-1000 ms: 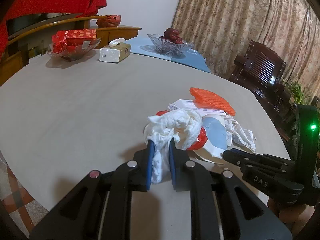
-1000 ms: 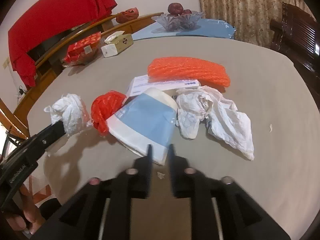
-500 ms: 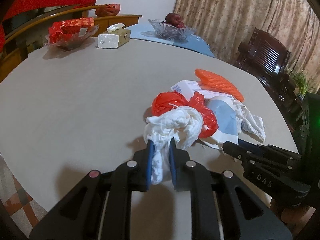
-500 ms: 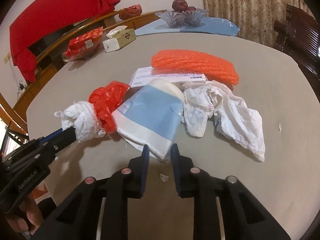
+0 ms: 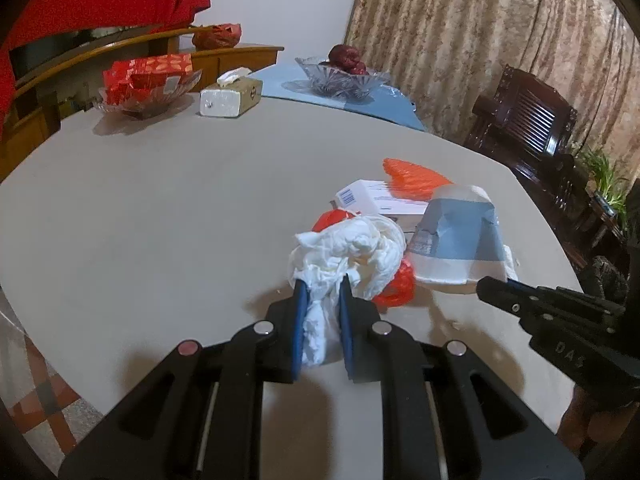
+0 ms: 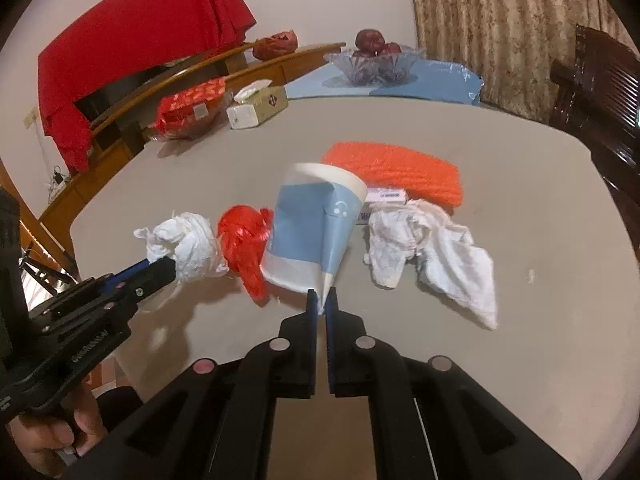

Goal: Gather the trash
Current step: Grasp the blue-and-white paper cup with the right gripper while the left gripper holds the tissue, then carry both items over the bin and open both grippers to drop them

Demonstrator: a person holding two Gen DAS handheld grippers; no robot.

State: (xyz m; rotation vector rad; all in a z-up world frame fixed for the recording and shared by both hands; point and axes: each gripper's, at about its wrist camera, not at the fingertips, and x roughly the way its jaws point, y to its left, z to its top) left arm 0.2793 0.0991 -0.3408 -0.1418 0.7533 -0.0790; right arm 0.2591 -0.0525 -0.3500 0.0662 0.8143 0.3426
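room: patterned curtains (image 5: 460, 40) hang behind your round grey surface (image 5: 160, 208), with a red cloth (image 6: 140, 52) draped over the wooden sideboard on the far side.
far edge: a tissue box (image 5: 231, 98), a glass dish of red packets (image 5: 148, 84) and a glass bowl of dark red fruit (image 5: 344, 72) on a blue mat sit well apart from the trash.
left tool: your left tool (image 5: 322, 292) is clamped on a crumpled white tissue wad (image 5: 348, 256); the wad bulges out past the blue pads and hangs between them.
right tool: your right tool (image 6: 321, 300) has its jaws pinched together on the bottom corner of a flattened blue-and-white paper cup (image 6: 308, 228), which stands tilted up off the surface.
red bag: a crumpled red plastic bag (image 6: 244, 240) lies between the tissue wad and the cup, touching both in the right wrist view.
other trash: an orange mesh sleeve (image 6: 396, 172) lies behind the cup, a small white carton (image 6: 386, 194) sits just in front of it, and a spread white tissue (image 6: 432, 252) lies on the surface just right of the cup.
your hand: fingers of your left hand (image 6: 52, 436) wrap the left tool's handle at the lower left of the right wrist view.
crumbs: a few small white bits lie on the surface near the pile.
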